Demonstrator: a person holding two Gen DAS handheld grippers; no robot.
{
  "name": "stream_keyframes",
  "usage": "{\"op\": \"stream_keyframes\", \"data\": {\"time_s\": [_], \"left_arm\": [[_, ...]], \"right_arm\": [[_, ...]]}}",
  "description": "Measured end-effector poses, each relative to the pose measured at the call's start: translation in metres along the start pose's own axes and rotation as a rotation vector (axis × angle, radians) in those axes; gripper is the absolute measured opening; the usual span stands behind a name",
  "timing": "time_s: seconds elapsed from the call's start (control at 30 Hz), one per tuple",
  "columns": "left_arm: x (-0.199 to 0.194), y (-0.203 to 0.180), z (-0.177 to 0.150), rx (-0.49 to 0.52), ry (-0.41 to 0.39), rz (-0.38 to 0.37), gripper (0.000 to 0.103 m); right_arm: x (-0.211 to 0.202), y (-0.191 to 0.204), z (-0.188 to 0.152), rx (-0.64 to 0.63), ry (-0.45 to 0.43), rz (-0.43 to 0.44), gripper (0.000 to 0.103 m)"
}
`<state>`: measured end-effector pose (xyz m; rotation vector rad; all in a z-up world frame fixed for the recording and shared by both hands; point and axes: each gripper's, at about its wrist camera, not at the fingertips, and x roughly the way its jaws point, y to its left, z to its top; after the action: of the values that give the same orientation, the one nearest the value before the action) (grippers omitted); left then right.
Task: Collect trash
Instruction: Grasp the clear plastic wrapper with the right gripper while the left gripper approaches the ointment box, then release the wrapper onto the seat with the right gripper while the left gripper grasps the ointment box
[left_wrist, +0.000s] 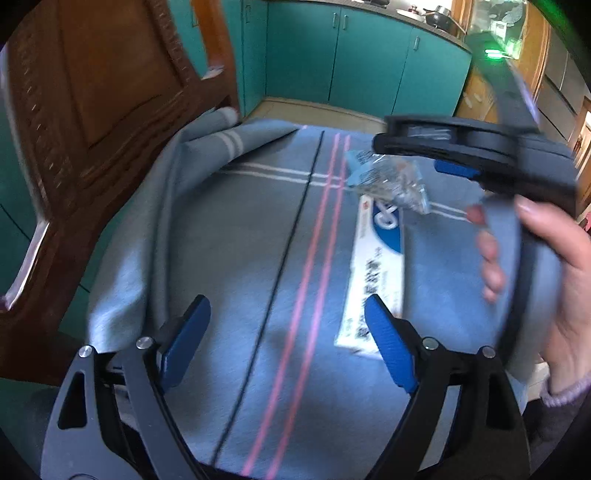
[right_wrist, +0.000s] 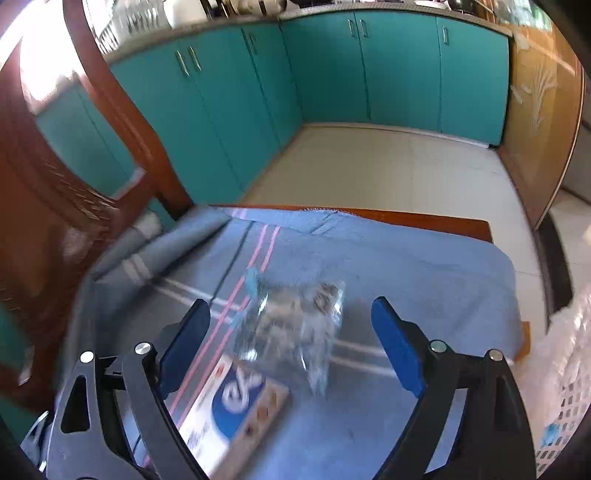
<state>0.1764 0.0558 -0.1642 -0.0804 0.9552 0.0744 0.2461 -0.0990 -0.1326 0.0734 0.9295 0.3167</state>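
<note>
Looking down on a blue-grey cloth (left_wrist: 229, 236) spread over a wooden table (right_wrist: 424, 218), pink double stripes and a dark line running from 12 towards 6 o'clock, pale stripes crossing them. At 9 to 11 o'clock in the left wrist view stands a carved wooden chair (left_wrist: 92, 110), the cloth bunched in folds against it. Teal cabinets (right_wrist: 332, 74) wrap the far side of the room, pale floor tiles (right_wrist: 388, 166) below them, a wooden panel (right_wrist: 539, 118) at 2 o'clock in the right wrist view. A white perforated basket (right_wrist: 569, 387) sits at 4 o'clock there, off the table edge.

Now the trash: a crumpled clear plastic wrapper (right_wrist: 295, 325) lies on the cloth, and just beside it, towards 7 o'clock, a flat white-and-blue box (right_wrist: 236, 406); whether the two overlap is blurred.

Left gripper (left_wrist: 288, 343) angled down over the cloth, blue pads spread wide, nothing between them; the box (left_wrist: 373, 273) lies just past its right finger at 1 o'clock. Right gripper (right_wrist: 291, 343) tilted down too, fingers spread wide, the wrapper lying ahead between the tips, pads not pressing it. In the left view it (left_wrist: 454, 151) crosses at 2 o'clock above the wrapper (left_wrist: 388, 181), a hand (left_wrist: 554, 266) wrapped on its handle at 3 o'clock.
</note>
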Motion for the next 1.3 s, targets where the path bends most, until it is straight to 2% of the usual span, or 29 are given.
{"op": "stream_keyframes", "data": {"time_s": [0.17,0.23,0.27,0.33,0.4,0.43,0.47,0.7,0.87,1.07,1.3], "left_arm": [[0.008,0.009,-0.006,-0.008,0.024,0.005,0.087],[0.012,0.008,-0.005,-0.007,0.029,0.003,0.087],[0.013,0.007,-0.004,-0.006,0.031,0.002,0.087],[0.014,0.003,-0.002,-0.004,0.031,0.000,0.087],[0.013,0.001,-0.002,-0.006,0.028,0.000,0.087],[0.013,0.001,-0.003,-0.010,0.028,-0.001,0.087],[0.015,0.002,-0.002,-0.012,0.028,-0.001,0.087],[0.012,0.006,-0.004,-0.032,0.025,-0.008,0.088],[0.009,0.006,-0.005,-0.036,0.024,-0.014,0.088],[0.010,0.001,-0.007,-0.024,0.030,-0.025,0.088],[0.016,-0.010,-0.002,-0.020,0.027,-0.076,0.091]], "right_arm": [[0.034,0.014,-0.009,-0.040,0.068,-0.065,0.087],[0.039,0.018,-0.012,-0.066,0.065,-0.084,0.086],[0.040,0.019,-0.013,-0.075,0.063,-0.083,0.078],[0.039,0.019,-0.015,-0.096,0.062,-0.093,0.075],[0.036,0.020,-0.018,-0.110,0.054,-0.087,0.067],[0.033,0.021,-0.019,-0.121,0.057,-0.070,0.056],[0.031,0.021,-0.021,-0.129,0.062,-0.061,0.051],[0.012,0.018,-0.030,-0.122,0.052,0.026,0.047],[-0.019,-0.001,-0.029,-0.066,-0.009,0.066,0.047],[-0.071,-0.030,-0.033,-0.023,-0.106,0.051,0.047],[-0.108,-0.061,-0.045,-0.003,-0.155,-0.005,0.047]]}}
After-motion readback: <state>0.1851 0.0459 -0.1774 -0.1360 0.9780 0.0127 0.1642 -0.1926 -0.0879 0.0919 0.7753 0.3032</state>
